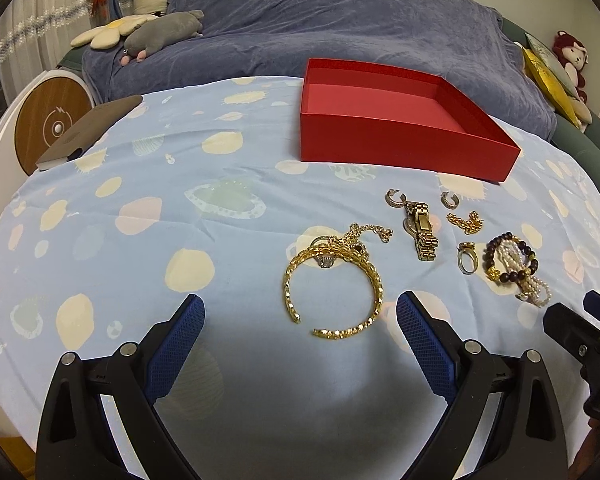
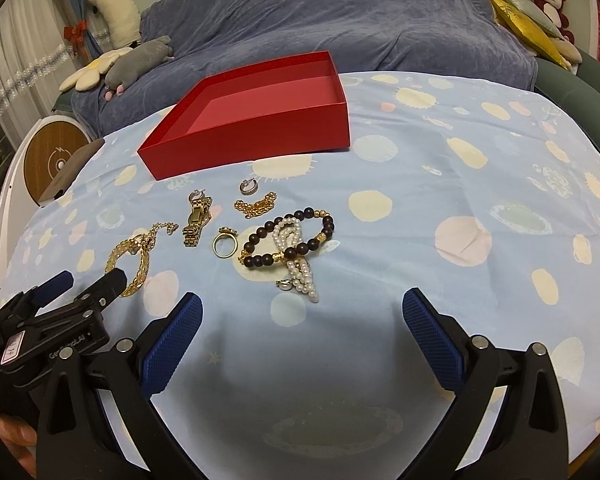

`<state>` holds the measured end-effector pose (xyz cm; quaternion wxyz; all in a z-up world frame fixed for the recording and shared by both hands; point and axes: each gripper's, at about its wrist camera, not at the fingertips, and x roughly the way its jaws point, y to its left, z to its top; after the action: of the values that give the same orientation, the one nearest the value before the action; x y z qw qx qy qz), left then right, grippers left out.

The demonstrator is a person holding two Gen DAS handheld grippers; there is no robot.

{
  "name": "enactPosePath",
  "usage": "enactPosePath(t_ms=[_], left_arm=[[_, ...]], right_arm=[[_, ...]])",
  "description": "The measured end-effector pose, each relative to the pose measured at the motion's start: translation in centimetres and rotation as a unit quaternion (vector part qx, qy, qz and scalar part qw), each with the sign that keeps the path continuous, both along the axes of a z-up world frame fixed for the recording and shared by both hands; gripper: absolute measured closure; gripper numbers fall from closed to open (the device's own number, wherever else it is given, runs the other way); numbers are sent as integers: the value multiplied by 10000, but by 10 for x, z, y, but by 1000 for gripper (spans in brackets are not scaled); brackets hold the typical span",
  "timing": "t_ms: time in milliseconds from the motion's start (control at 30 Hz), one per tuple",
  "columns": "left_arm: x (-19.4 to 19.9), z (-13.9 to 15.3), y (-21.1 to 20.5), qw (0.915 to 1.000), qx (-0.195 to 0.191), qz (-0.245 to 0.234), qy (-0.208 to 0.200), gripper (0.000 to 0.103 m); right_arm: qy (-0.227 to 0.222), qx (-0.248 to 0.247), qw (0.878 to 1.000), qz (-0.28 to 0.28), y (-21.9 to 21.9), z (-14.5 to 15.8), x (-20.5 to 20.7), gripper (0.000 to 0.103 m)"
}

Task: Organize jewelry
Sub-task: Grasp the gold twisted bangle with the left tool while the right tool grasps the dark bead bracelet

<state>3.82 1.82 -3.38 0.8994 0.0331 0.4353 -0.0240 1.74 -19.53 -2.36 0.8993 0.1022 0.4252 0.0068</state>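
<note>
An empty red box stands at the back of the blue patterned cloth. In front of it lie a gold bangle, a gold chain, a gold watch, two hoop earrings, a gold chain bracelet, a ring, a dark bead bracelet and a pearl strand. My left gripper is open just before the bangle. My right gripper is open just before the pearls.
A brown phone-like case lies at the cloth's left edge beside a round wooden disc. A blue-covered sofa with plush toys lies behind. The right gripper shows at the left wrist view's right edge.
</note>
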Motion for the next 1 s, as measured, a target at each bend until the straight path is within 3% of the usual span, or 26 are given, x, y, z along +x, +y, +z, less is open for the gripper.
enactPosePath(t_ms=[167, 200, 400, 567, 800, 1000], left_arm=[[13, -11, -6, 9999, 4, -83, 109, 13], [15, -14, -7, 9997, -44, -154, 198, 24], [14, -12, -15, 9991, 54, -412, 115, 48], [11, -4, -13, 9988, -173, -431, 125, 48], [2, 20, 3, 9984, -487, -240, -134, 48], [1, 23, 11, 9977, -639, -170, -143, 48]], right_arm=[[40, 48, 10000, -48, -5, -2, 2, 5], [42, 60, 10000, -63, -6, -2, 3, 5], [51, 88, 9999, -110, -12, -3, 7, 5], [-22, 104, 9999, -39, -12, 0, 11, 5], [105, 219, 9997, 67, -10, -4, 25, 29], [279, 566, 9979, 131, -12, -13, 33, 40]])
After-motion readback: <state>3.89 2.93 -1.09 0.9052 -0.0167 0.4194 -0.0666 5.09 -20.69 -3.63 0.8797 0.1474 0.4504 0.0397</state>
